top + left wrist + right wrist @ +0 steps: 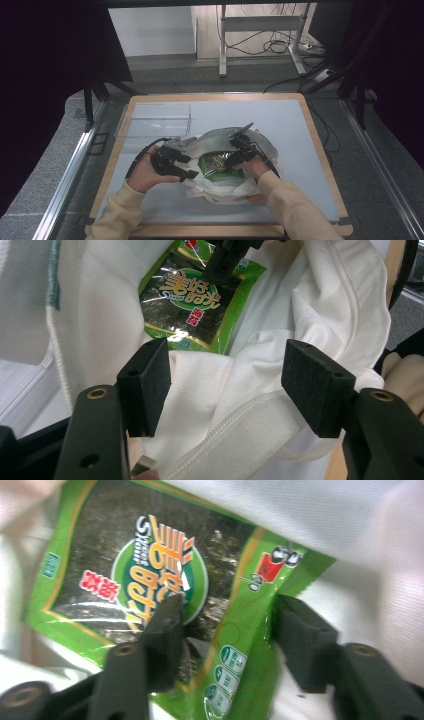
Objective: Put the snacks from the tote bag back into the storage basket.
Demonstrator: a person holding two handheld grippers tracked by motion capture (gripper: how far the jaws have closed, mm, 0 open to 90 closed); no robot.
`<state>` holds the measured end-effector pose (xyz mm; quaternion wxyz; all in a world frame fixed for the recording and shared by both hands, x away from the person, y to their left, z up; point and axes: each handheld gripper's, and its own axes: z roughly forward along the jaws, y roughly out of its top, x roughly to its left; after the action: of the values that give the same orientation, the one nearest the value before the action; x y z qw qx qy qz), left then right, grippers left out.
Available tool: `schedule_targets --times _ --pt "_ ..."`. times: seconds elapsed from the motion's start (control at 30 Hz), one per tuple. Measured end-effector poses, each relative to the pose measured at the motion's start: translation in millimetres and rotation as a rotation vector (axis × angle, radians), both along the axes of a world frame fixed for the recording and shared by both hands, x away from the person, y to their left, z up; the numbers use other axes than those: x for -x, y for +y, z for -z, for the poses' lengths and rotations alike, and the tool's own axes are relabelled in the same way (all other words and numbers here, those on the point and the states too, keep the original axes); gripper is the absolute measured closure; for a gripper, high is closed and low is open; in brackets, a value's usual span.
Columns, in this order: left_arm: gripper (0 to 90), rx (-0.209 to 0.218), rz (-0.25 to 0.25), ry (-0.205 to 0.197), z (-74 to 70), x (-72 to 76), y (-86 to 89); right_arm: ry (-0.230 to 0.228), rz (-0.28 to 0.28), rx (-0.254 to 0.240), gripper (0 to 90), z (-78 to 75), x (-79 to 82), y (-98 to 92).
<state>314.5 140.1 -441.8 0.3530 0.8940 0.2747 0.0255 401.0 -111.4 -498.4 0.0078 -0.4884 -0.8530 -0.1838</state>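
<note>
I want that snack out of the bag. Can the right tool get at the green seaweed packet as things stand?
Probably yes. The right tool already straddles one edge of the green seaweed packet, which lies exposed in the mouth of the white bag; no cloth covers it there.

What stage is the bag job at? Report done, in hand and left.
Done: the green seaweed snack packet lies inside the opened white cloth bag. In hand: the right tongs straddle the packet's edge, and the left tongs sit open at the bag's rim. Left: whether the packet goes deeper or comes out is unclear.
</note>
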Motion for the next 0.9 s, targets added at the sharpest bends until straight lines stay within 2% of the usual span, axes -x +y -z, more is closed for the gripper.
schedule_targets --times 0.23,0.37,0.5,0.57,0.7,0.77,0.9 --pt "36.0 -0.002 0.001 -0.001 0.3 0.0 -0.2 0.032 -0.008 -0.06 68.6 0.7 -2.2 -1.1" --pt "36.0 -0.007 0.003 -0.001 0.6 -0.5 -1.1 0.045 -0.002 -0.076 79.0 -0.5 -3.4 -3.7" --pt "35.7 -0.012 0.007 -0.002 1.7 -0.3 -2.8 0.065 -0.004 -0.083 83.0 -2.5 -3.4 -4.9" --pt "35.7 -0.011 0.005 -0.001 1.5 -0.6 -2.1 0.077 -0.022 -0.081 84.5 -3.6 -1.3 -4.9" --pt "35.7 -0.004 0.0 -0.003 1.6 -0.8 -0.8 0.061 -0.037 -0.061 85.0 -9.6 4.5 -7.1" --pt "35.7 -0.004 -0.001 -0.004 1.3 -0.8 -0.4 0.056 -0.036 -0.066 85.1 -13.1 7.2 -8.7" --pt "35.7 -0.001 -0.004 -0.007 0.3 -0.3 0.4 0.011 -0.029 -0.075 85.8 -24.1 11.0 -13.2"
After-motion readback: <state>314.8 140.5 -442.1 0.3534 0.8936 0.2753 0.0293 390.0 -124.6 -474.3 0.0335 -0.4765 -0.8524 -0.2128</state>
